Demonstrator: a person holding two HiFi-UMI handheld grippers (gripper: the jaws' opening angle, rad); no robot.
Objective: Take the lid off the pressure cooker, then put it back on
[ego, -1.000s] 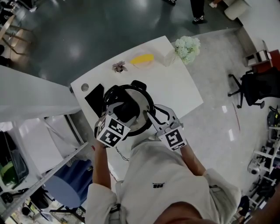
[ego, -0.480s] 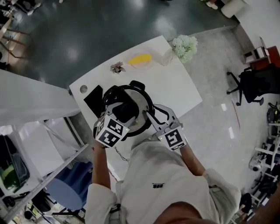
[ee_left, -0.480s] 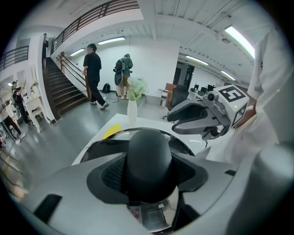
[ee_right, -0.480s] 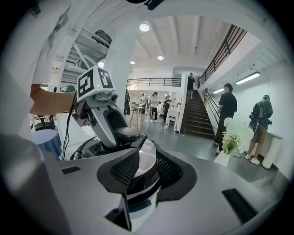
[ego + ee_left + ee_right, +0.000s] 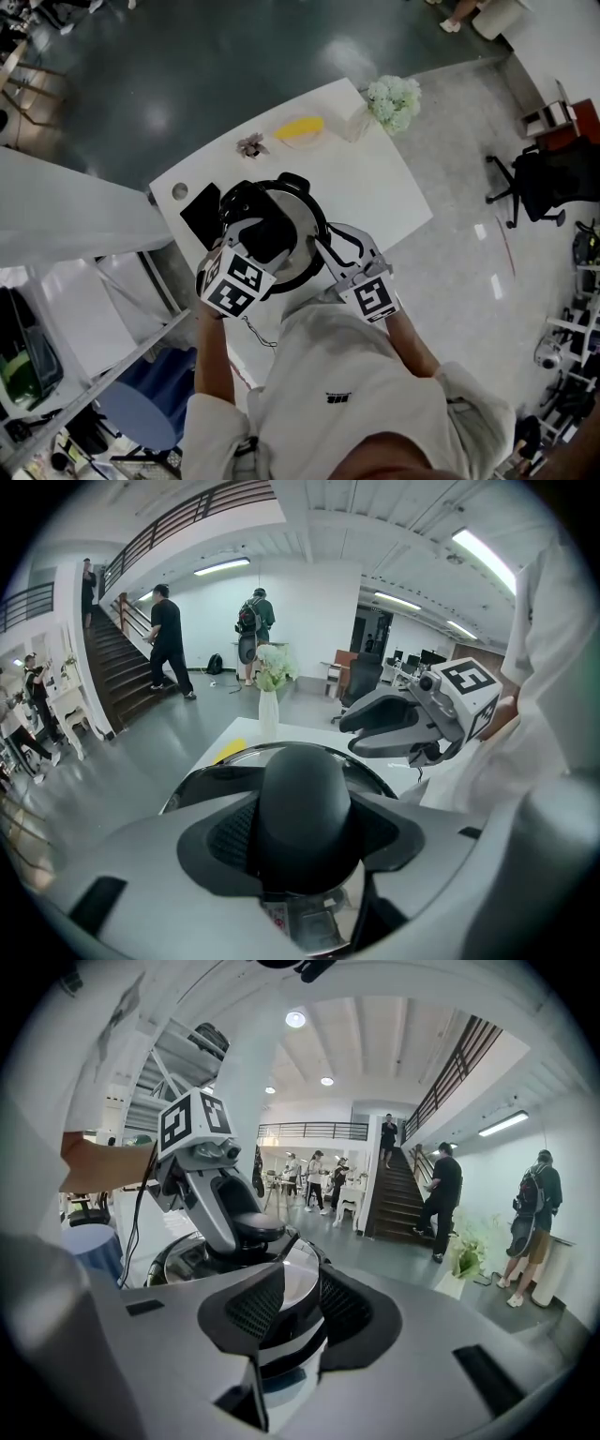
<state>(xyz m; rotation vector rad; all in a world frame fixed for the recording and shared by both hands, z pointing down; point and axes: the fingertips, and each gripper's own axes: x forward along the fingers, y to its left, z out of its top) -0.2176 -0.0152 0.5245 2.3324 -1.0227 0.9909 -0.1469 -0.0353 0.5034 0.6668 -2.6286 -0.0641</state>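
The left gripper (image 5: 305, 822) comes down steeply, and its jaws are closed on the black knob (image 5: 305, 794), which fills the gap between the pads. This is probably because the knob is the only hold on the lid (image 5: 302, 220) for lifting or turning it. The lid lies flat on the cooker (image 5: 305, 269), directly under those jaws.

The right gripper (image 5: 300, 1309) comes in lower and flatter from the opposite side. Its jaws are set narrow about the cooker's near edge, just below the lid's rim, and look clamped there. That grip most likely braces the pot so it does not slide or turn with the lid.

Beyond both pairs of jaws, the far end of the worktop (image 5: 375, 187) holds flowers (image 5: 394, 101), well clear of the work.
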